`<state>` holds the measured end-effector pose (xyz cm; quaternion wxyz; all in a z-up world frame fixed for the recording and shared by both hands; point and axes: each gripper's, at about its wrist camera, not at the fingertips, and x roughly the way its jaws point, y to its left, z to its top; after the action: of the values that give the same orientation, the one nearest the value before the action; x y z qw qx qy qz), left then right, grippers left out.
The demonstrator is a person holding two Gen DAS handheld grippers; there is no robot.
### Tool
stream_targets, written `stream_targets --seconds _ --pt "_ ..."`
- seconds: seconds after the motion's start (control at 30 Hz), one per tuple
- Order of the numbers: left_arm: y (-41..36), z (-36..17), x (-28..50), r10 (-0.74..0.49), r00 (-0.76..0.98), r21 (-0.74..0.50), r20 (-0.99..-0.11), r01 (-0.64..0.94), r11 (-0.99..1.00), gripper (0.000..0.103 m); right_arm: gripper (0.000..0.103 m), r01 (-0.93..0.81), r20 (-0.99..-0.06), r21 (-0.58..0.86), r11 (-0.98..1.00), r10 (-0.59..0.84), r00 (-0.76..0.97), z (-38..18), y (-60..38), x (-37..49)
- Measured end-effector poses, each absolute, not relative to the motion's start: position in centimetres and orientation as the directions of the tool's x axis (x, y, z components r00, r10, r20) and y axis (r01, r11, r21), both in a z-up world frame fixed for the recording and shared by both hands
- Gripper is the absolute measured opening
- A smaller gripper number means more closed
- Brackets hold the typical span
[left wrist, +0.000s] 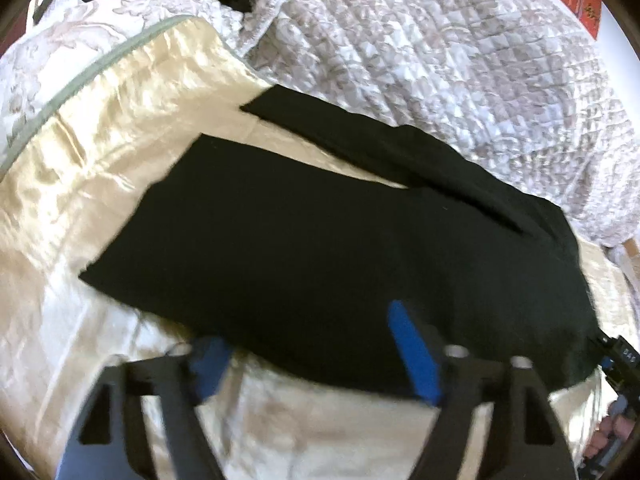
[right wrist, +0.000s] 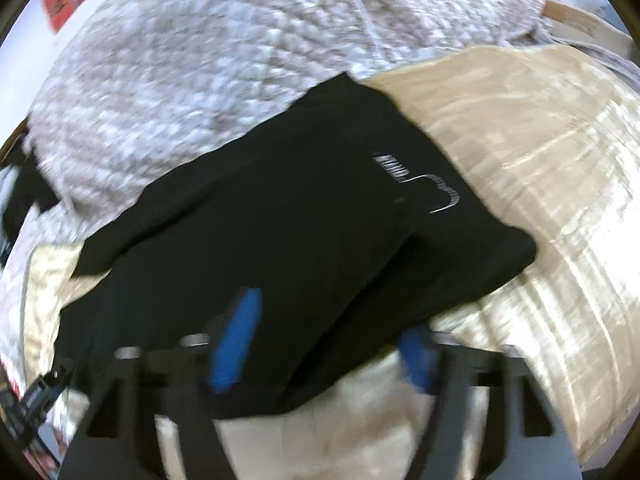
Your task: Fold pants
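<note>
2 grippers, left gripper (left wrist: 316,354), right gripper (right wrist: 326,354), jaws apart astride black pants (left wrist: 320,240) edge

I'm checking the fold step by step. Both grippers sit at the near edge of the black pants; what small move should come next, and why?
Probably close both sets of jaws fully onto the near edge. The left gripper and right gripper each straddle the hem of the black pants, which lie flat on the cream satin cover, but neither clearly pinches the cloth yet. A firm grip should come before lifting.
</note>
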<state>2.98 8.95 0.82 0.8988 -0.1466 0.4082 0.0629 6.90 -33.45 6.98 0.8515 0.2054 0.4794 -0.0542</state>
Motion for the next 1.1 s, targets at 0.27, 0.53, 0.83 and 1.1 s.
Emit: stream_targets --seconds 0.27,0.53,0.83,1.1 --pt "10.0 0.4 4.5 0.067 0.646 -0.16 -0.761 -0.286 0.945 0.019 0.01 0.345 -0.846 0.33 0.879 0.113 0.521 6.3 -35.2 7.6" --pt "9.5 0.9 3.6 0.098 0.627 -0.092 -0.773 -0.264 0.96 0.004 0.005 0.318 -0.844 0.32 0.892 0.117 0.523 7.6 -35.1 7.2" --pt "10.6 2.6 -2.2 0.056 0.625 -0.113 -0.778 -0.227 0.967 0.004 0.005 0.321 -0.853 0.334 0.886 0.139 0.504 10.5 -36.1 2.9" --pt "11.4 2.7 -6.2 0.069 0.621 -0.089 -0.781 -0.22 0.971 0.012 0.011 0.364 -0.902 0.293 0.884 0.129 0.413 9.3 -36.4 -1.0"
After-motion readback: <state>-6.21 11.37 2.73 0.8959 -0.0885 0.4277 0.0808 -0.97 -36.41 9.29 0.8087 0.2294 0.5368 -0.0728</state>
